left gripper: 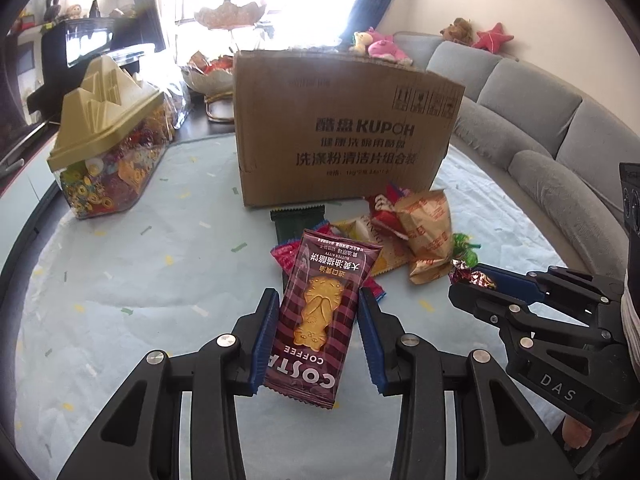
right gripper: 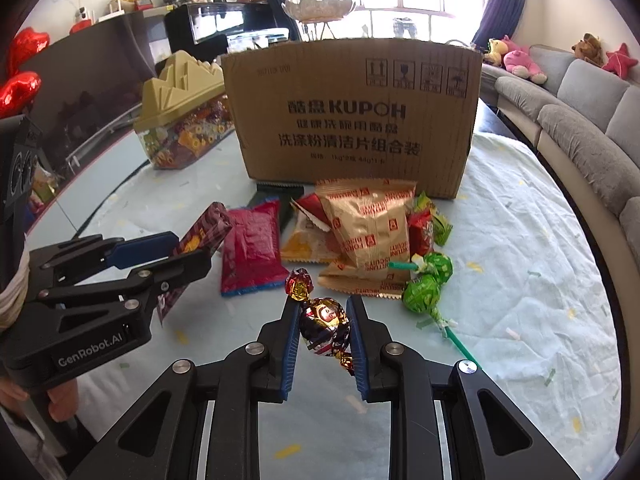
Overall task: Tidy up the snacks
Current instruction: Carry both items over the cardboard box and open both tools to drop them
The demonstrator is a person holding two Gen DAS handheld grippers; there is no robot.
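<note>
My left gripper (left gripper: 318, 300) is shut on a maroon Costa Coffee biscuit packet (left gripper: 316, 316) and holds it above the table; it also shows in the right wrist view (right gripper: 200, 236). My right gripper (right gripper: 324, 316) is shut on a foil-wrapped candy (right gripper: 324, 324), also seen in the left wrist view (left gripper: 472, 276). A brown cardboard box (right gripper: 352, 116) stands behind a pile of snacks: a gold biscuit bag (right gripper: 368, 232), a red packet (right gripper: 250, 252), a yellow packet (right gripper: 308, 244) and two green lollipops (right gripper: 424, 288).
A clear candy jar with a gold mountain-shaped lid (left gripper: 108, 148) stands left of the box. The round table has a pale blue cloth (right gripper: 520, 272). A grey sofa (left gripper: 560, 136) curves along the right. A dark green packet (left gripper: 296, 220) lies by the box.
</note>
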